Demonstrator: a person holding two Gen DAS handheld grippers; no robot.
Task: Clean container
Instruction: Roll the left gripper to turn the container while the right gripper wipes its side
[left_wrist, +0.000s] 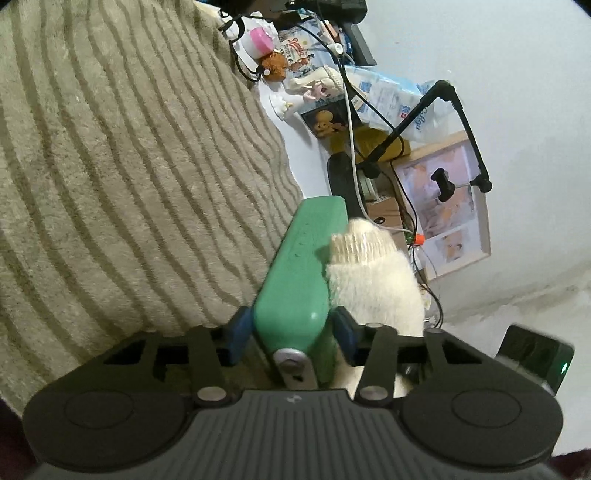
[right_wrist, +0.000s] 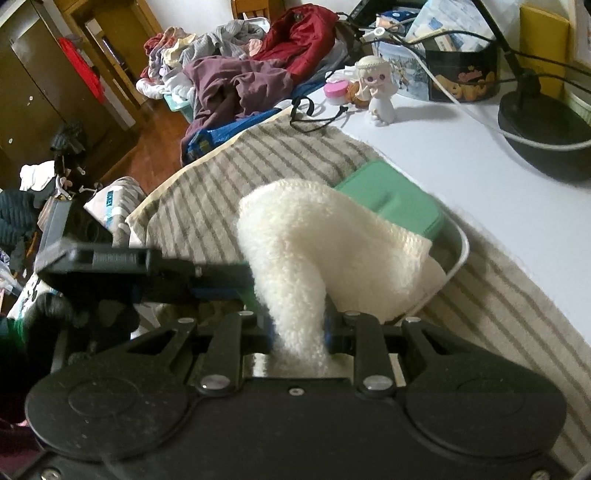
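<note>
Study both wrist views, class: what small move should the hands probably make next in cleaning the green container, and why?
Probably a short wipe: draw the white fluffy cloth across the green container lid. The right gripper is shut on the cloth, which already drapes over the lid, and the left gripper clamps the container's edge, bracing it above the striped towel.

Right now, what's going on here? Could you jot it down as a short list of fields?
left fingers: shut on the green container, gripping its end
right fingers: shut on the white fluffy cloth
cloth: draped over the container's open metal part, beside the green lid
surface: striped towel on a white table
nearby: small doll figure, black lamp base
</note>
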